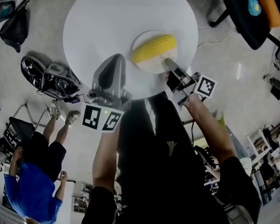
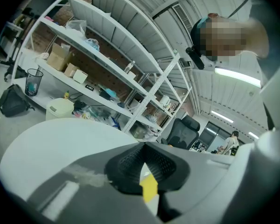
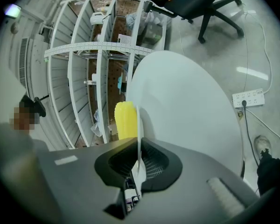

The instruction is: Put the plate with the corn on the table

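Note:
A yellow corn cob (image 1: 154,48) lies on a white plate (image 1: 149,65) over the near right part of the round white table (image 1: 107,27). My right gripper (image 1: 168,63) is shut on the plate's near rim. In the right gripper view the rim (image 3: 139,125) runs edge-on between the pads of that gripper (image 3: 138,160), with the corn (image 3: 125,120) just beyond. Whether the plate rests on the table I cannot tell. My left gripper (image 1: 116,59) hovers over the table's near edge, left of the plate. In its own view the left gripper (image 2: 143,146) is shut and holds nothing.
A person in a blue shirt (image 1: 32,181) stands on the floor at lower left. Bags (image 1: 51,78) lie left of the table. A black office chair (image 1: 247,13) stands at upper right. White shelves (image 2: 107,78) fill the background, and a power strip (image 3: 248,97) lies on the floor.

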`<control>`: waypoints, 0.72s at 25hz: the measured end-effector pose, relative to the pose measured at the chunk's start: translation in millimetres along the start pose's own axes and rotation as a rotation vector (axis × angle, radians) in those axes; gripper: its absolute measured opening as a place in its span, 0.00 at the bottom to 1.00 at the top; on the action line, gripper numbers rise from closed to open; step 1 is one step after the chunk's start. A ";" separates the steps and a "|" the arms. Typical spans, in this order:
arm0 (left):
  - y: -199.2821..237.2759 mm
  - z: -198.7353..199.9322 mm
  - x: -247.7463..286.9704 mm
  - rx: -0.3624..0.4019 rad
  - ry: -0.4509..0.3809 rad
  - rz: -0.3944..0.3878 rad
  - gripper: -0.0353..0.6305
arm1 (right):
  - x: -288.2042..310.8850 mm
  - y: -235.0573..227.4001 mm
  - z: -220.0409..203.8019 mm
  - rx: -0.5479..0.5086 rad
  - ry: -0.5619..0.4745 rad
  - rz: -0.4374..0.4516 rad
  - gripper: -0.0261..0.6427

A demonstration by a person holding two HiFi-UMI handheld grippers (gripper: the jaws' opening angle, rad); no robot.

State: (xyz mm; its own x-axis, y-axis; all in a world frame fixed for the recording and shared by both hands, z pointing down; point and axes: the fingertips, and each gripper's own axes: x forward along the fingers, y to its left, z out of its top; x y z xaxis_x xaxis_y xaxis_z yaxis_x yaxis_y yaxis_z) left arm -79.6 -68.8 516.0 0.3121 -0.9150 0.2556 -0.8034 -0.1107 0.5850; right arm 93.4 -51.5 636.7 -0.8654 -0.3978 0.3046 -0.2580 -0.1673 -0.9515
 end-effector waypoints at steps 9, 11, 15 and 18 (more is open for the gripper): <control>2.4 0.2 0.3 -0.005 -0.002 0.000 0.06 | 2.1 0.0 -0.5 0.006 0.007 -0.021 0.08; 2.7 0.7 1.1 -0.006 -0.003 0.000 0.06 | 2.2 -0.9 0.0 0.017 0.003 -0.031 0.08; 3.5 -0.4 2.0 -0.011 -0.002 -0.001 0.06 | 2.4 -3.9 0.7 0.020 -0.001 -0.057 0.07; 3.5 -2.2 2.0 -0.013 -0.001 -0.004 0.06 | 2.4 -5.7 0.2 0.025 -0.002 -0.073 0.07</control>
State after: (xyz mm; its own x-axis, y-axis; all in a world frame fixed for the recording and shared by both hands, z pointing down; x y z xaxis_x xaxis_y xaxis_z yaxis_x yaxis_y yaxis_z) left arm -80.7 -70.2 520.2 0.3148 -0.9149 0.2526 -0.7957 -0.1094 0.5957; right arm 92.9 -51.7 642.8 -0.8437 -0.3856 0.3734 -0.3099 -0.2180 -0.9254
